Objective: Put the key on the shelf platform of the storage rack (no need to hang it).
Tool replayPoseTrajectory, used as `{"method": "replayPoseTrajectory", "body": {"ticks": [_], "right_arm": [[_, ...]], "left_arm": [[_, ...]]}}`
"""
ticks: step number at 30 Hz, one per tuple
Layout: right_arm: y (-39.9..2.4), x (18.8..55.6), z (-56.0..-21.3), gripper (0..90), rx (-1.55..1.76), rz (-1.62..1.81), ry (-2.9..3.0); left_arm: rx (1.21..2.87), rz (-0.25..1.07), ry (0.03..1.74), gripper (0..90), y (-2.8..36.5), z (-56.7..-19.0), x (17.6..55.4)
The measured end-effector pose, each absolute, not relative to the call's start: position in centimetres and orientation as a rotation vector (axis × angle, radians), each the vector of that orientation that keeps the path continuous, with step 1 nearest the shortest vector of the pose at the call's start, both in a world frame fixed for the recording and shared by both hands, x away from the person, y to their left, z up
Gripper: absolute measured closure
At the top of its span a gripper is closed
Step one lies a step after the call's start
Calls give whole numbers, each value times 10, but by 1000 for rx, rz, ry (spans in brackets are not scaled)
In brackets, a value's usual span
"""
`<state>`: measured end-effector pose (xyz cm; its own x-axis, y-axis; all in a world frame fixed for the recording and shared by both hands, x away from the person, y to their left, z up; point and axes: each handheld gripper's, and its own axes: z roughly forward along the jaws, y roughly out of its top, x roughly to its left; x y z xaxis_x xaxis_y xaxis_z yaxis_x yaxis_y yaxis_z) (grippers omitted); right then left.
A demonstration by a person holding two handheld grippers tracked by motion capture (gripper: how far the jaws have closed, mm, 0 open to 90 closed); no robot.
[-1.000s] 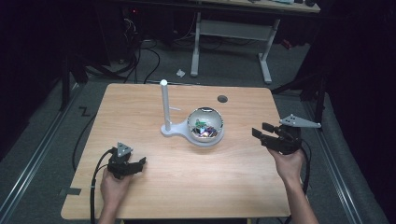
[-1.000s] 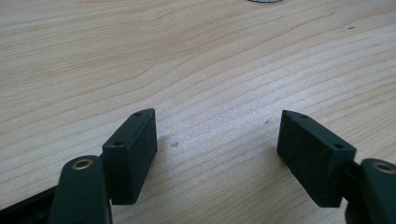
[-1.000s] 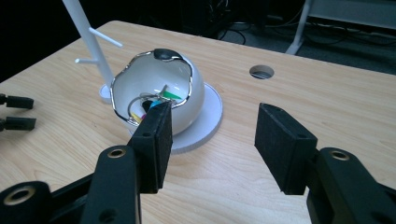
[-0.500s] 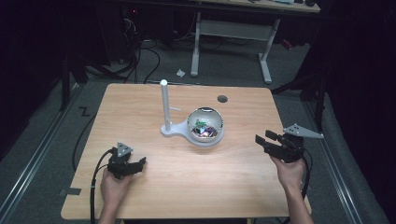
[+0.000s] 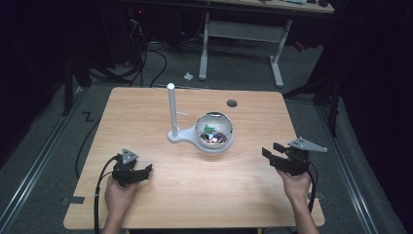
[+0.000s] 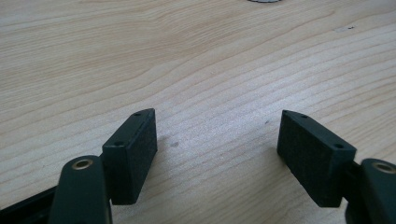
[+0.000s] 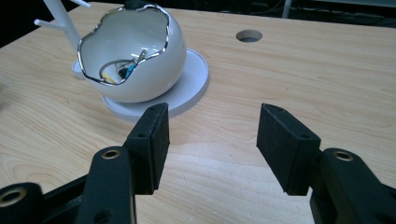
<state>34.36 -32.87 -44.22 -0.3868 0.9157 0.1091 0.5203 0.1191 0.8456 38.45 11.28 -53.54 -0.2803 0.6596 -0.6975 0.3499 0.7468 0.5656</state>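
High view: left tongs (image 5: pixel 142 171) at 7 o'clock and right tongs (image 5: pixel 271 150) at 4 o'clock of the bowl (image 5: pixel 215 131), both gaping, empty, over the table (image 5: pixel 195 190).

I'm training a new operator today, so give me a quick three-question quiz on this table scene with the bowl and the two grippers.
1. True or false: the right gripper has its jaws closed on the white bowl.
2. Multiple choice: the white post stands A) to the left of the bowl in the high view, B) inside the bowl, C) in the left gripper.
3. Short answer: what surface lies between the left gripper's jaws?

Key
1. False: its jaws are open, short of the bowl.
2. A.
3. Bare wooden tabletop.
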Motion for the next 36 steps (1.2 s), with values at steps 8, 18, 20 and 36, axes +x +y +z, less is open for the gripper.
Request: {"method": "replayPoseTrajectory", "body": {"ticks": [8, 18, 20, 36], "right_arm": [[-325, 347, -457, 440, 1412, 1179, 1973], [-319, 354, -476, 438, 1453, 1160, 1984], [-319, 354, -479, 439, 1459, 1155, 1991], [-315, 359, -509, 432, 1501, 1061, 1989]], "left_arm": [[772, 368, 1896, 289, 113, -535, 385], [772, 368, 1895, 289, 113, -535, 385], [772, 368, 1896, 289, 113, -535, 385], [770, 369, 1897, 289, 113, -535, 385]]}}
